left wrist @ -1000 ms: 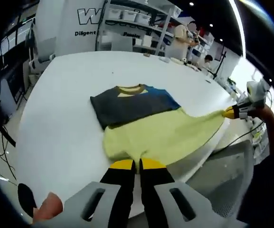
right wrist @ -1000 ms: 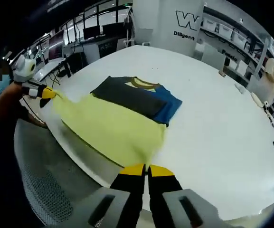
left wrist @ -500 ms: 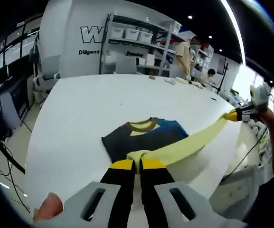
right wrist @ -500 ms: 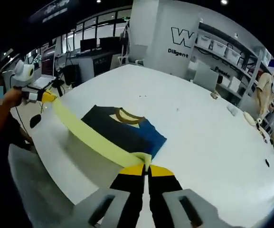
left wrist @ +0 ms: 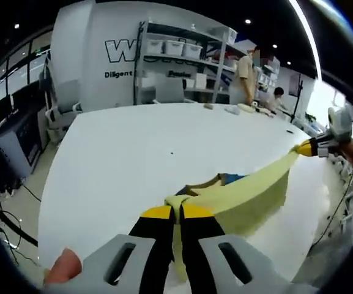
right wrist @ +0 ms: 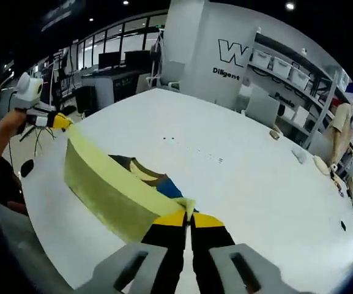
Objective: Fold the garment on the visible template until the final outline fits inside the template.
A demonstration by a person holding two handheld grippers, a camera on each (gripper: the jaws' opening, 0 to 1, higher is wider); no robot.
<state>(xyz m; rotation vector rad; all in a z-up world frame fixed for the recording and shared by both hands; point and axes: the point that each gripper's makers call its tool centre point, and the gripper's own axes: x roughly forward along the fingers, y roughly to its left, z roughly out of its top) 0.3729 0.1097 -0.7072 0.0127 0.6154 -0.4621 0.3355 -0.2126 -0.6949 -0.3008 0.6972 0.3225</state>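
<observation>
I have the T-shirt (left wrist: pixel 243 196) lifted by its pale yellow hem, stretched taut between my two grippers above the white bench (left wrist: pixel 127 153). In the left gripper view, my left gripper (left wrist: pixel 176 211) has its jaws closed on one bunched corner of the yellow fabric, and the cloth runs from there as a long band up to the right gripper (left wrist: pixel 308 147), whose yellow-tipped jaws pinch the other corner. The yellow panel hangs down like a curtain from that stretched edge. Behind it I can see a bit of the shirt's upper part lying on the bench: dark grey fabric, a tan collar and a patch of blue.

In the right gripper view, the right gripper (right wrist: pixel 189 215) clamps its corner of the T-shirt (right wrist: pixel 112 196), and the left gripper (right wrist: pixel 59 120) holds the far end. The bench (right wrist: pixel 256 184) is round-edged and plain white.
</observation>
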